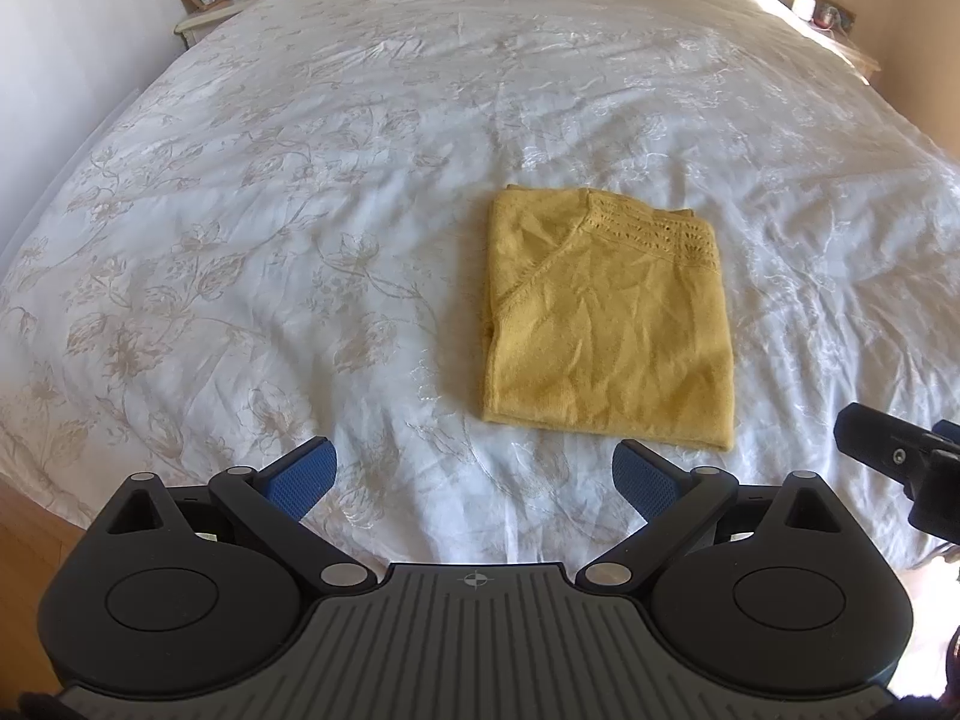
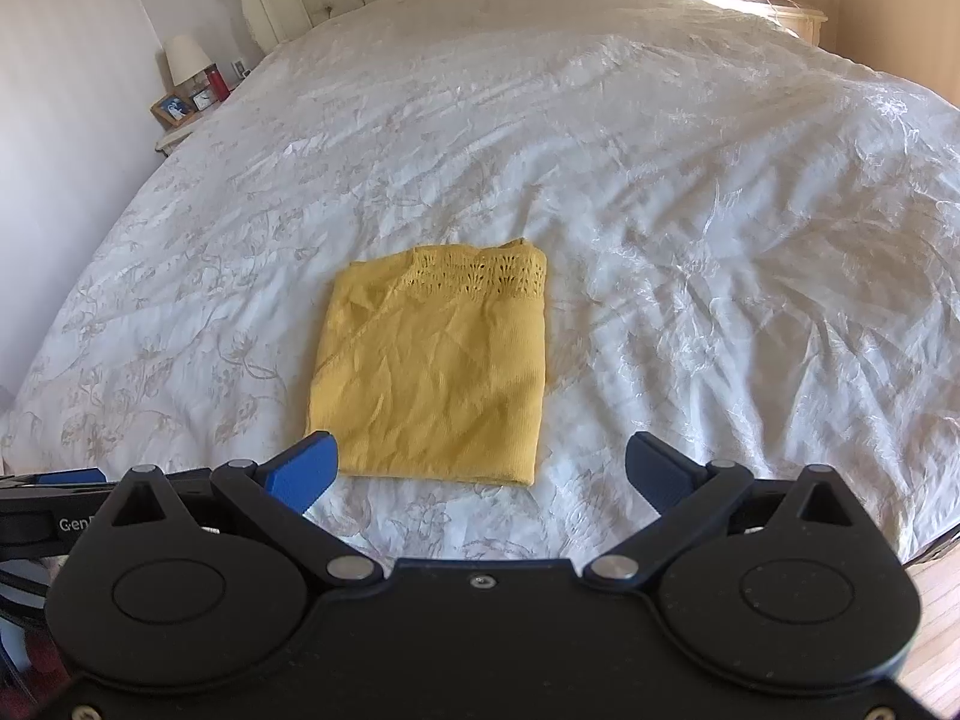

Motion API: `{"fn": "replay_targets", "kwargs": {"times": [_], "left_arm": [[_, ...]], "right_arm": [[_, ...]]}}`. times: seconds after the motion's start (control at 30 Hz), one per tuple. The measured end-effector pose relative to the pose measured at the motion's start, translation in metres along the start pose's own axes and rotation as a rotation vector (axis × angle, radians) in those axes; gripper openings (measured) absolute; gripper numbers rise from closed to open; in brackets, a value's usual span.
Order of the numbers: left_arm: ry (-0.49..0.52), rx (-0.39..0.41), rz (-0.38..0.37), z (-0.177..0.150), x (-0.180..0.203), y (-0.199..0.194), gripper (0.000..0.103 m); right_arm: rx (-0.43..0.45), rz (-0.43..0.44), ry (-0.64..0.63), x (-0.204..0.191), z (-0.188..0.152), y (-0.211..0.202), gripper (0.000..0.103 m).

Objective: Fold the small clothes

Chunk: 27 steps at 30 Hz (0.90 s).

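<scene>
1. Yellow top (image 1: 606,324) lies folded, centre frame, on the bed (image 1: 300,180).
2. My left gripper (image 1: 474,483) and right gripper (image 2: 480,477): jaws apart, empty.
3. I judge snagging its near hem could undo the fold.

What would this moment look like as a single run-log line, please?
yellow knit top: folded, flat on floral bedspread | left claw: open, empty | right claw: open, empty
</scene>
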<state>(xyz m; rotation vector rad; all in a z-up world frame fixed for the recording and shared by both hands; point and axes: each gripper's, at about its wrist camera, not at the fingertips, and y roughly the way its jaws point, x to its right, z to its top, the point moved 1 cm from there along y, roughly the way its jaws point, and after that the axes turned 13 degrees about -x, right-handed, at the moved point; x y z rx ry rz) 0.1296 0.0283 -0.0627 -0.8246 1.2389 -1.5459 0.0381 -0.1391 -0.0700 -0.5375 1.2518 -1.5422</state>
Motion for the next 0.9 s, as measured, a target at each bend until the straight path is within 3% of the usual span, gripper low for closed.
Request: {"fn": "replay_targets", "kwargs": {"times": [0.9], "left_arm": [[0.0, -0.031, -0.015, 0.02, -0.008, 0.016, 0.1]], "right_arm": [[-0.058, -0.015, -0.016, -0.013, 0.011, 0.022, 0.101]]}}
